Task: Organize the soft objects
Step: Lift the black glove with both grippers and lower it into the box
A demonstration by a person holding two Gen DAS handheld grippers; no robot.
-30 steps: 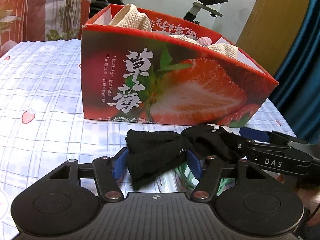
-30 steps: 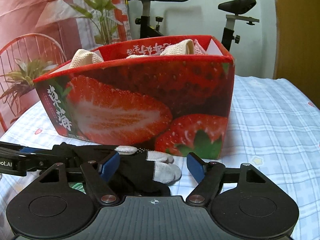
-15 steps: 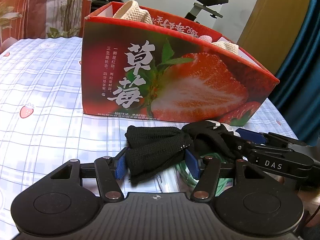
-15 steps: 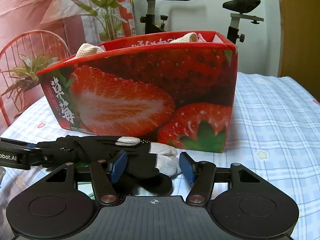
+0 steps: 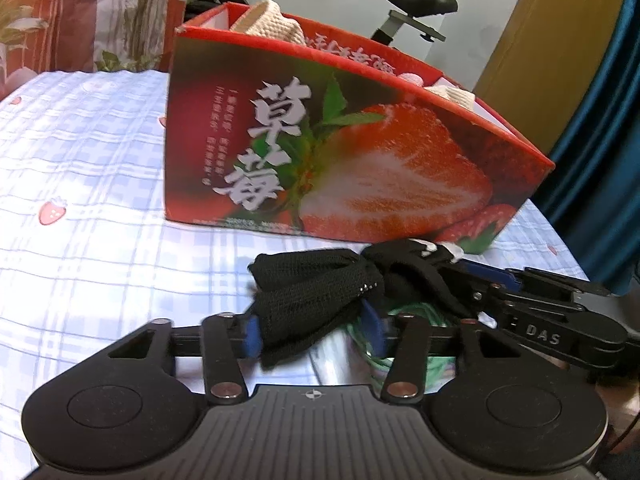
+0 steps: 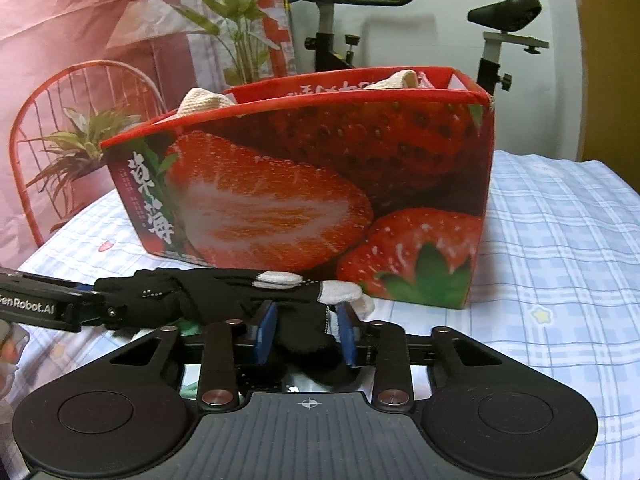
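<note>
Trouble here would be a tug-of-war: both tools are clamped on one black glove (image 5: 316, 296), left tool (image 5: 314, 330) low centre on the cuff, right tool (image 6: 306, 332) on the fingers. It hangs before the box (image 6: 320, 184); uneven lifting could snag the rim.

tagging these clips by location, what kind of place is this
Most likely a room in a home, not a lab: an exercise bike stands behind the strawberry box, a potted plant beside a patterned curtain, and a strawberry-print checked cloth covers the surface.
</note>
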